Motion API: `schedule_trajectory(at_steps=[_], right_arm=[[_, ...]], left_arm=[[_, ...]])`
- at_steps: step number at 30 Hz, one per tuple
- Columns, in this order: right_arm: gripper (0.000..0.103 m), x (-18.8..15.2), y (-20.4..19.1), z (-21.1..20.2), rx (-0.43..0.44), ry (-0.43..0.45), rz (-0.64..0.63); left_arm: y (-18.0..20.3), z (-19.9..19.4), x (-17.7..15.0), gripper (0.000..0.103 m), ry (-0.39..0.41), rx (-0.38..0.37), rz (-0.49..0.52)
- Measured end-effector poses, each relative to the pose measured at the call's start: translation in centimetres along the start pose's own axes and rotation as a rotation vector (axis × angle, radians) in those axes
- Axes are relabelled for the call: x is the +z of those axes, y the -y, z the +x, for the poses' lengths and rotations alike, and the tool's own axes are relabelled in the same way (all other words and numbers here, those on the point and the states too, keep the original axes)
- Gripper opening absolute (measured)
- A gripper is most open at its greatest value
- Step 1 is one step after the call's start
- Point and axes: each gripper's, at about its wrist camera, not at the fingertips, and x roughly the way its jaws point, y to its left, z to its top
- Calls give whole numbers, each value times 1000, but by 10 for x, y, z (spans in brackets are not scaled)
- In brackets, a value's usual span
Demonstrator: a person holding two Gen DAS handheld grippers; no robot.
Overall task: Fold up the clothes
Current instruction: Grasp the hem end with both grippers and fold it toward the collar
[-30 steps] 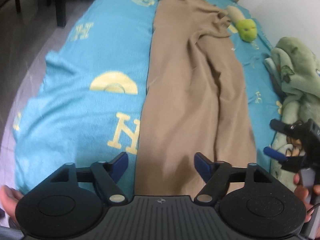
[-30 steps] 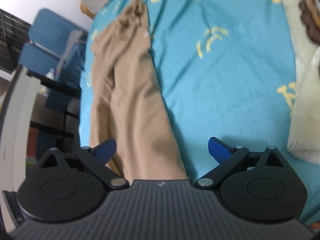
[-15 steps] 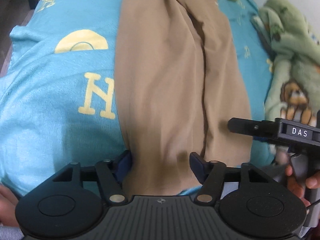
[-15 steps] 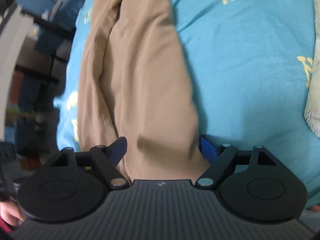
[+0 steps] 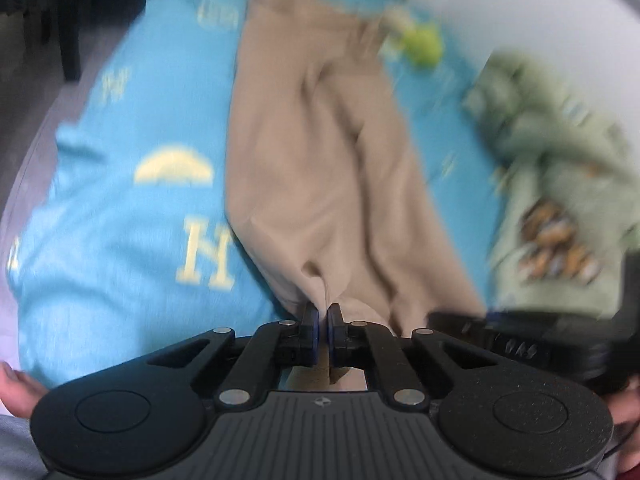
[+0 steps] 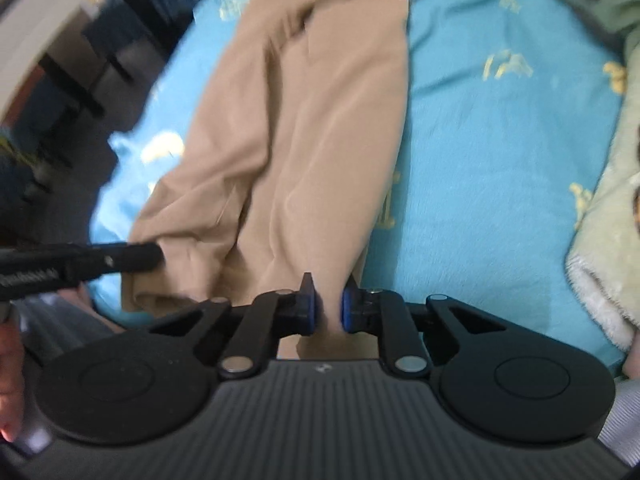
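The tan trousers (image 5: 320, 152) lay stretched lengthwise on the bed's blue sheet (image 5: 120, 208), their near end bunched up. The left gripper (image 5: 322, 322) was clenched on that near hem, and the right gripper (image 6: 327, 306) pinched the same hem further along. A green blanket (image 5: 560, 168) sat crumpled beside the trousers, on the right.
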Motion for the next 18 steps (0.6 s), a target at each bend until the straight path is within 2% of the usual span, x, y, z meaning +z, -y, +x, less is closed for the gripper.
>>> schedule_trajectory(at_steps=[5,10,18], right_arm=[[14,-5,0,-62,64,187,16],[14,-14,-7,-108,119,314,33],[14,-52,7,-167,218,422,75]], left_arm=[[9,-54,-5,4,162,-51,-4],[26,-104,-17,4,298,-99,23],[61,-155,-57,4,444,-190,69]])
